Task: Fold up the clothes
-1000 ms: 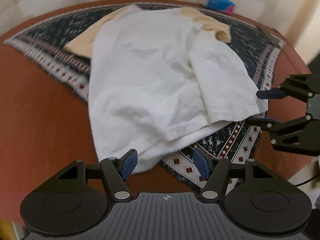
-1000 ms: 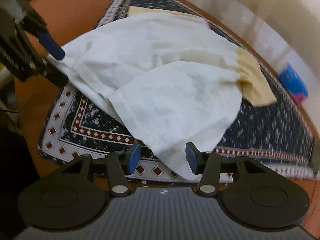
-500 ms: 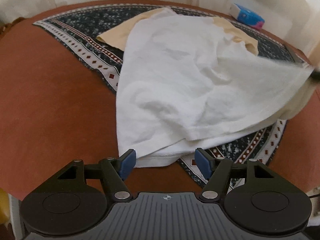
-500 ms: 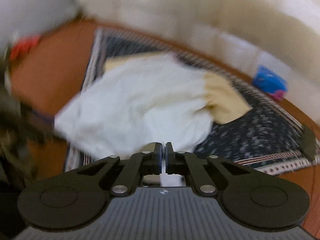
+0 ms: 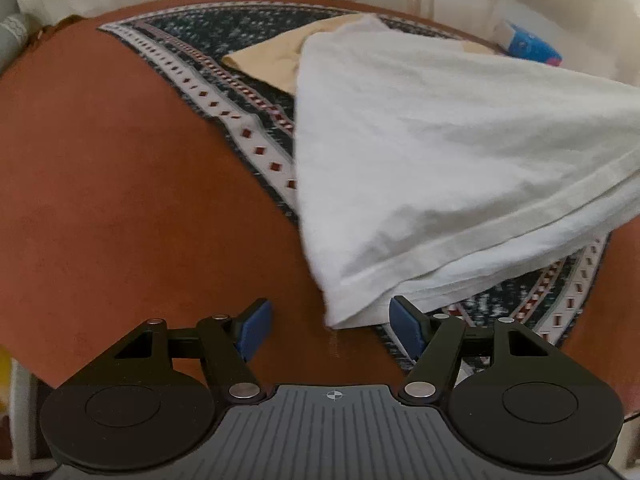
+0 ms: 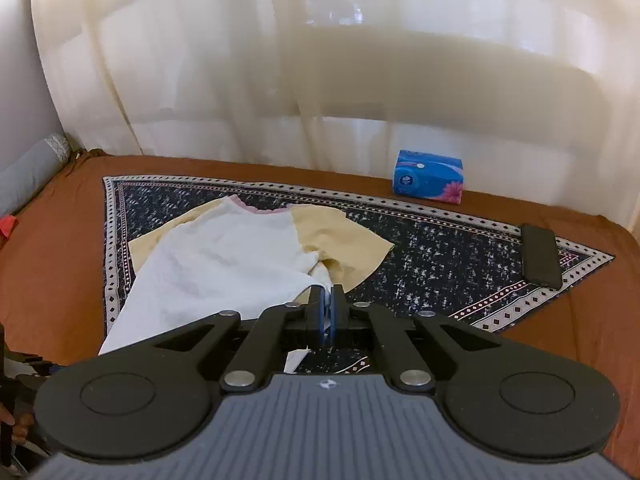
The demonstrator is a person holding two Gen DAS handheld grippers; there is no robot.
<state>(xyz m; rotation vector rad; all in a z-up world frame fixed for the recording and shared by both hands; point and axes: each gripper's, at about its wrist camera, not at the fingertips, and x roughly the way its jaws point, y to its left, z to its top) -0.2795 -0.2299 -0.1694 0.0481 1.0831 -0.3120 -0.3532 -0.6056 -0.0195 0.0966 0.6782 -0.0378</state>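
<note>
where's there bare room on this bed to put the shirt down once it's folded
Free: the dark patterned cloth between the t-shirt and the black case, and the bare brown cover left of the cloth's border. Crowded: the cloth's left half, covered by the shirt, whose hem corner the right gripper pinches, and the back edge by the tissue box.

The left wrist view looks steeply down, close over the white T-shirt (image 5: 420, 152), whose hem corner lies between the jaws. The right wrist view looks shallower and higher, across the patterned mat (image 6: 440, 248) beyond the jaws to the curtain (image 6: 280, 60). Both share shirt, mat and tissue box (image 6: 429, 176).
</note>
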